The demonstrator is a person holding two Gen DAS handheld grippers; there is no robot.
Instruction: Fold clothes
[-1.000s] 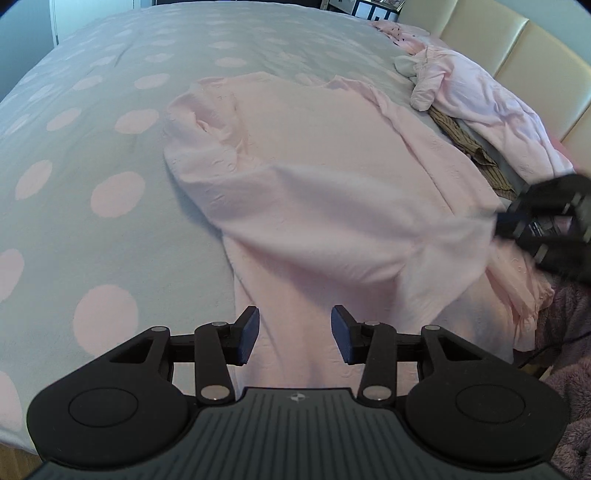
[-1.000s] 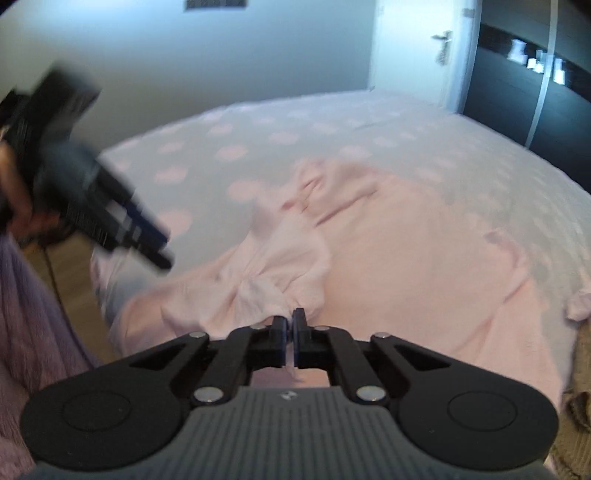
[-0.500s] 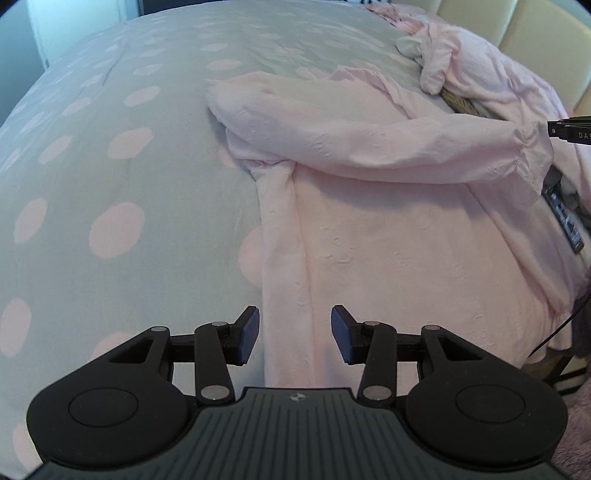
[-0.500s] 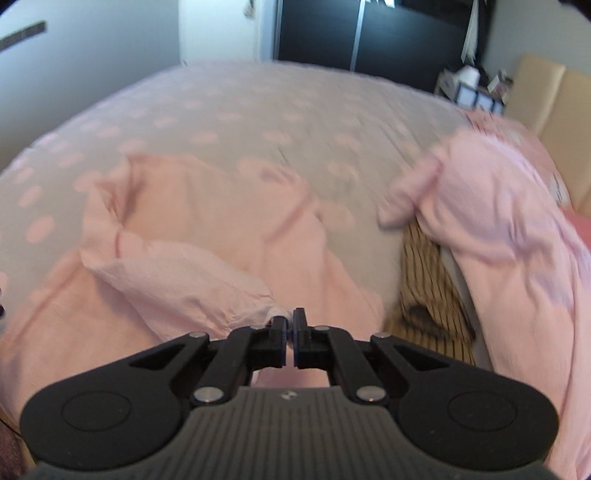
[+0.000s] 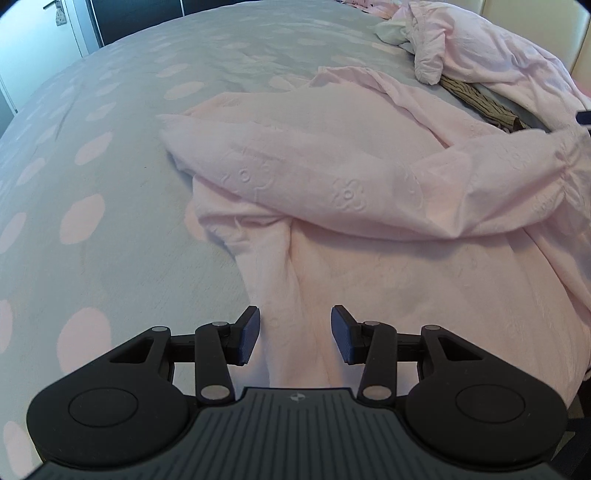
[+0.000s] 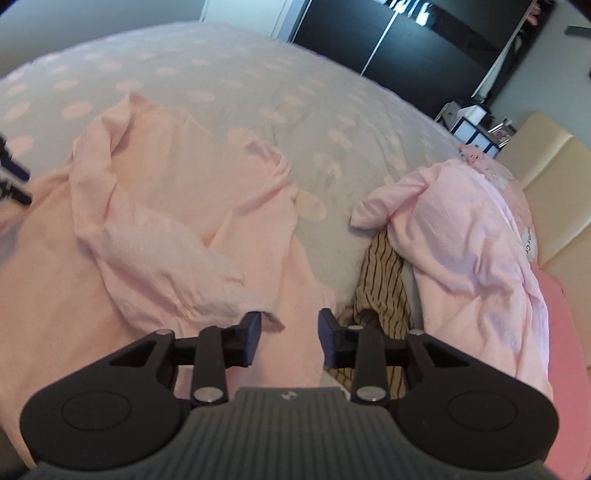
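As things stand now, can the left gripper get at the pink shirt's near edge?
Probably yes: the left gripper is open just above the pink shirt, and nothing lies between them.

A home bedroom, shown by a wide bed (image 6: 229, 62) spread with a grey pink-dotted cover, a cream padded headboard (image 6: 554, 177) at its end, dark sliding wardrobe doors (image 6: 406, 55) seen beyond it, clothes (image 6: 472, 236) heaped by the headboard

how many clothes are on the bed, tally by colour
pale pink top, spread flat with a sleeve folded across: 1
pink garment, crumpled near the headboard: 1
brown striped garment, partly under the pink one: 1
white item, mostly hidden, kind unclear: 1
total: 4
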